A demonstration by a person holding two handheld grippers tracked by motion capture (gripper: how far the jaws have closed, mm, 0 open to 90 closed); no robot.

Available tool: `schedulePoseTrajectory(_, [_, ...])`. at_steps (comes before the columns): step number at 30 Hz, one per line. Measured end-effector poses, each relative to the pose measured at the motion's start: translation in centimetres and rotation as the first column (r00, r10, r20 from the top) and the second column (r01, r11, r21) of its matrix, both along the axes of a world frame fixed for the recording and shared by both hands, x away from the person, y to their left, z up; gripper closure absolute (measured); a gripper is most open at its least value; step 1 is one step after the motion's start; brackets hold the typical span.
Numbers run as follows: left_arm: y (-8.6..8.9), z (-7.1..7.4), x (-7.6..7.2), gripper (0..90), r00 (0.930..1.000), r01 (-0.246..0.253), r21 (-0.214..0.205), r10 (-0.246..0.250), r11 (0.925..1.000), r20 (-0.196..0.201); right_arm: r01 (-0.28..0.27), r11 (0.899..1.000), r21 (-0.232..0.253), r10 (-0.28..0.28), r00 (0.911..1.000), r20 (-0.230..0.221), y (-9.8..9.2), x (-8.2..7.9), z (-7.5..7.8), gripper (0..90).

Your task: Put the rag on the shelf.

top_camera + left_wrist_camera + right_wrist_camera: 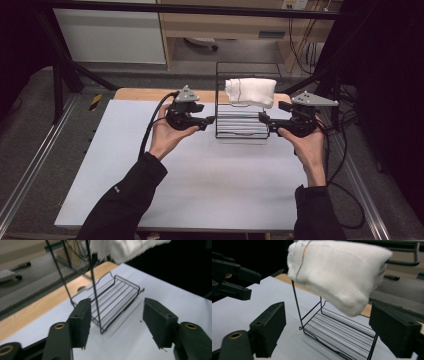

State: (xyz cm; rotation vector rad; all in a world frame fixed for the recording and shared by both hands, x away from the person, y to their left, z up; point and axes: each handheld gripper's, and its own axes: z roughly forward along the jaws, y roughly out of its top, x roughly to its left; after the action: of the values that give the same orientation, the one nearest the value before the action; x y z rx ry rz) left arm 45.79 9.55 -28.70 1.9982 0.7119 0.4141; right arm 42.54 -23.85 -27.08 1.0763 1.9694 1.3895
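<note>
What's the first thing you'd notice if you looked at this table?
A fluffy white towel hangs over the top bar of a black wire rack at the far middle of the white table. The left gripper and the right gripper sit on either side of the rack, both with jaws open and nothing between them.

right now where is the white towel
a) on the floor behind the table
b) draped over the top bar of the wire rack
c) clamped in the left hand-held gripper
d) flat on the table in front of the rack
b: the white towel hangs over the top bar of the wire rack, clear of the table, with both hand-held grippers apart from it at the rack's sides.
</note>
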Motion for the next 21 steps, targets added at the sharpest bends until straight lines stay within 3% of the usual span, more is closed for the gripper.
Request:
schedulePoseTrajectory(9, [5.1,-3.3,-1.9,21.9,0.9977,-0.030,0.038,0.033,0.9988,-0.059,-0.025,0.999,-0.023,0.024,0.9979,-0.060,0.5,-0.8,-2.2,5.2])
schedulePoseTrajectory(21, [12.3,-8.3,-5.0,14.0,0.9847,-0.111,0.049,0.117,0.9926,-0.129,-0.045,0.999,-0.019,0.042,0.9894,-0.139,0.5,-2.0,-7.2,2.8])
